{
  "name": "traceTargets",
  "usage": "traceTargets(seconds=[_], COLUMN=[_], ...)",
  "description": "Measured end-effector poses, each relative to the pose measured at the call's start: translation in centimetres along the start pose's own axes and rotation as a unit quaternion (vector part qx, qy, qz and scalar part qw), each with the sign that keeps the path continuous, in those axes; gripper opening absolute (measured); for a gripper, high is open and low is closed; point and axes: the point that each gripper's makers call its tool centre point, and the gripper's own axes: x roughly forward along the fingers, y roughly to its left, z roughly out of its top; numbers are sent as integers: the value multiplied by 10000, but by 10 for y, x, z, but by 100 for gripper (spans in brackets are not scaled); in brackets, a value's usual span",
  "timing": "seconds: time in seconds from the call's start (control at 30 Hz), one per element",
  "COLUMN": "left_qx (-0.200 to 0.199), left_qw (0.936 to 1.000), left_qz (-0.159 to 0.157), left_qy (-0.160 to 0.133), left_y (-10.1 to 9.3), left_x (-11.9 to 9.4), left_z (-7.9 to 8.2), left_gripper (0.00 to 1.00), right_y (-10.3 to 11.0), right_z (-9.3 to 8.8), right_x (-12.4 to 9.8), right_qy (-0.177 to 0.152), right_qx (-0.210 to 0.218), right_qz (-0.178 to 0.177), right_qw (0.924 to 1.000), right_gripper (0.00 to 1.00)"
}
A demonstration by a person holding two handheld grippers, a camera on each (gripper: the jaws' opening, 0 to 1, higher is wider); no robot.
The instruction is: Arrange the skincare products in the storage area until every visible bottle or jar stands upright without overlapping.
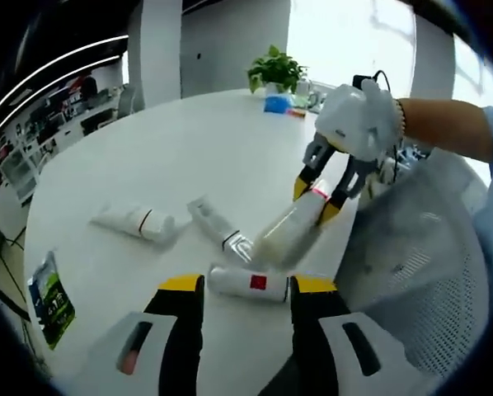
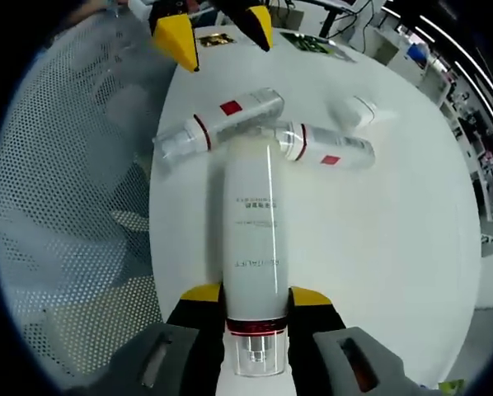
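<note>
right gripper [image 2: 255, 299] clenched on cream bottle [image 2: 253, 231], cap end | long axis along jaws | left gripper [image 1: 246, 286] released

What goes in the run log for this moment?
right gripper: shut on tall white bottle, tilted | left gripper: open, at red-label bottle | products lying on table

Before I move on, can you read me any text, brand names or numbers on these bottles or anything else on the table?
Nothing can be quoted with confidence.
Tall cream bottle with red-banded clear cap, held between the right gripper fingers: two lines of grey print, too small and blurred to read.
Two clear bottles with red square labels: red patches, no legible lettering.
Green-and-black packet at the table edge: print blurred.
</note>
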Motion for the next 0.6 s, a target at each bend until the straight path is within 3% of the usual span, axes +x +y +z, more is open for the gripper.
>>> traceTargets(seconds=[0.13, 0.33, 0.5, 0.6], left_qx=[587, 930, 1608, 1753], left_qw=[9977, 9931, 9791, 9698], left_qz=[-130, -527, -735, -932], left_qy=[307, 488, 1009, 1416], left_y=[-11, -32, -42, -47], left_x=[15, 42, 63, 72], left_z=[5, 15, 7, -4], left_gripper=[36, 37, 37, 37], right_y=[2, 7, 7, 8], right_z=[1, 5, 6, 6], right_x=[-1, 0, -1, -2], right_qy=[-27, -136, -116, -148], right_qx=[-35, 6, -108, -95], right_qz=[-62, -22, -96, -104], right_qw=[10000, 9999, 9998, 9998], right_gripper=[24, 24, 24, 24])
